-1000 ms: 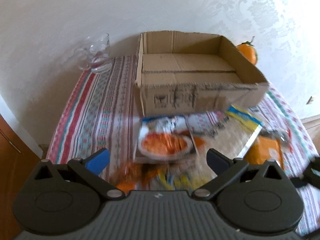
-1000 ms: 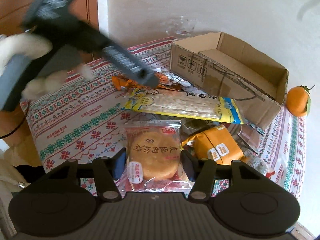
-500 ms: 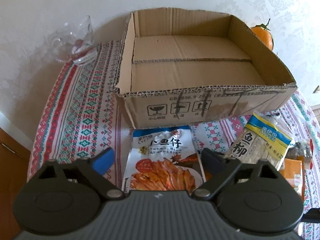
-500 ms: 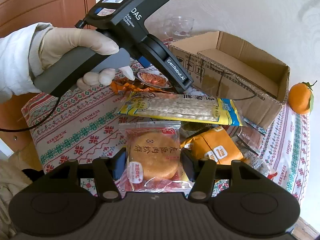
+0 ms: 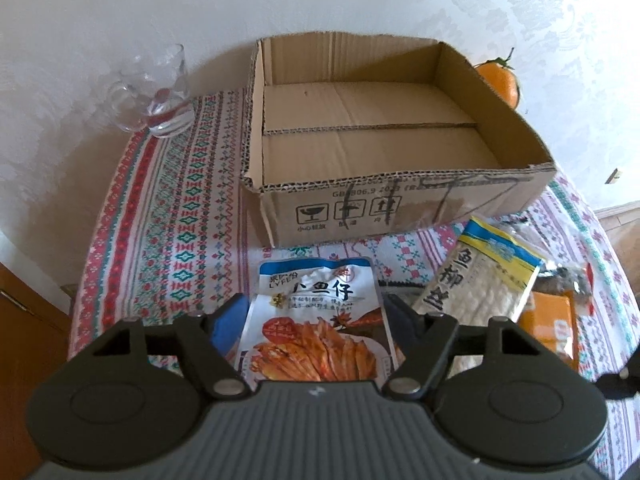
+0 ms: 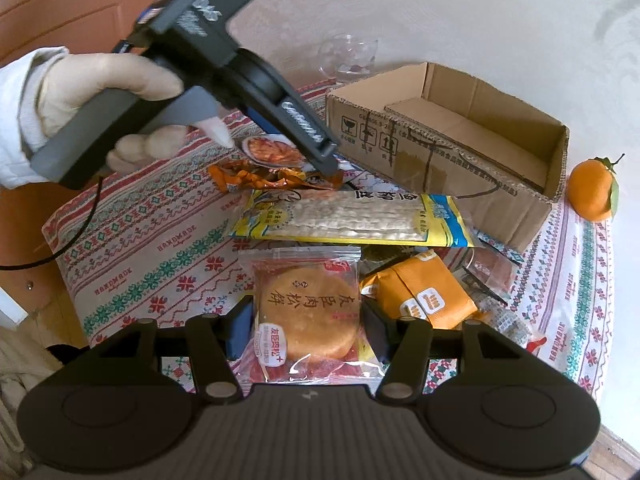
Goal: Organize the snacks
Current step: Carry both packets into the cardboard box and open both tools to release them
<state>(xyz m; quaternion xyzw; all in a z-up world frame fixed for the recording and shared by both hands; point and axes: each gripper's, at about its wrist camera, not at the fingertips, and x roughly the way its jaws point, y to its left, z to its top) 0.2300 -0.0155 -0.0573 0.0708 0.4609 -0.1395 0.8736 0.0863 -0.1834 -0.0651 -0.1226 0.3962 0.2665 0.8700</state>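
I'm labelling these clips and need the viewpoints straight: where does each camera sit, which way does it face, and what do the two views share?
Left wrist: on the left hand-held gripper, angled down at the fish snack packet between its fingers, cardboard box beyond.
Right wrist: on the right hand-held gripper, angled down at the round pastry packet; the gloved left hand shows.
Shared: box, orange, glass mug, yellow fish-strip bag.
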